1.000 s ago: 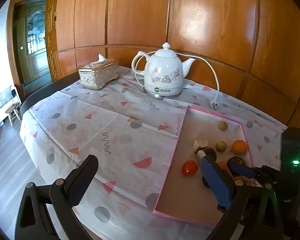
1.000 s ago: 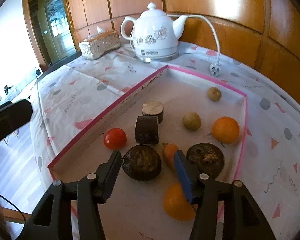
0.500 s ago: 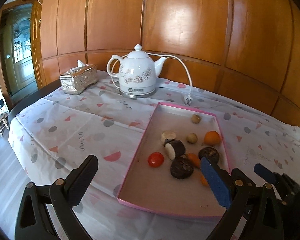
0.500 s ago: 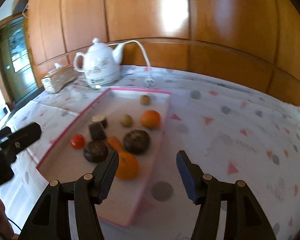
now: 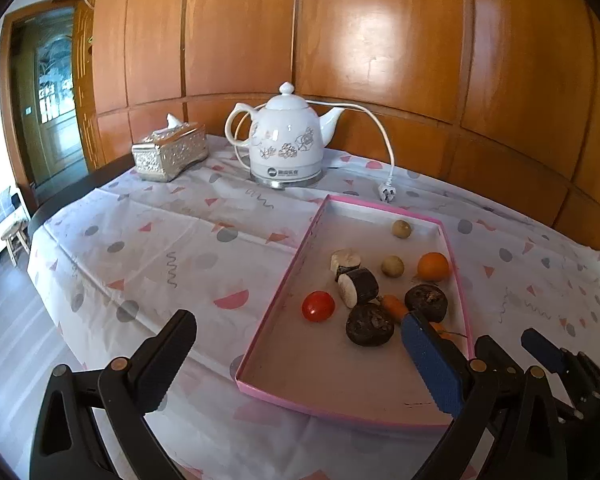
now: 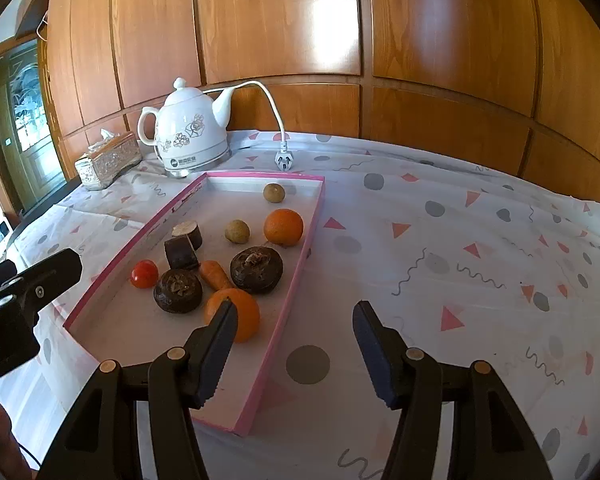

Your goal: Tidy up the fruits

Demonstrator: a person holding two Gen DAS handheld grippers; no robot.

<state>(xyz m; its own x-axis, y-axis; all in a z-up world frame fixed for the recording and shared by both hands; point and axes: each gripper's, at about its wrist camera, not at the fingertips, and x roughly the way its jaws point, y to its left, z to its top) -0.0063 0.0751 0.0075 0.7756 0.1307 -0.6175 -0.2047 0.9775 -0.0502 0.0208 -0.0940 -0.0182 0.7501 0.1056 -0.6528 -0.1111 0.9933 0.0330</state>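
We hold both grippers above the near edge of the table, and neither has anything in it: the left gripper (image 5: 300,354) gapes wide at the bottom of its frame, the right gripper (image 6: 294,346) stands about half open, low in its frame. All the fruit lies in the pink tray (image 6: 296,280), centre-left of the right view: a tomato (image 6: 144,274), two dark round fruits (image 6: 178,291) (image 6: 256,269), a carrot (image 6: 215,274), two oranges (image 6: 234,314) (image 6: 283,227), two small brown fruits (image 6: 237,231) (image 6: 274,192) and two dark cut chunks (image 6: 180,253). The kettle (image 5: 285,144) and tissue box (image 5: 170,153) stand behind, in the upper middle. We judge that we are between picks, choosing a piece. Next we must lower one gripper over a single fruit, likely the near orange, and close gently, since round fruit rolls.
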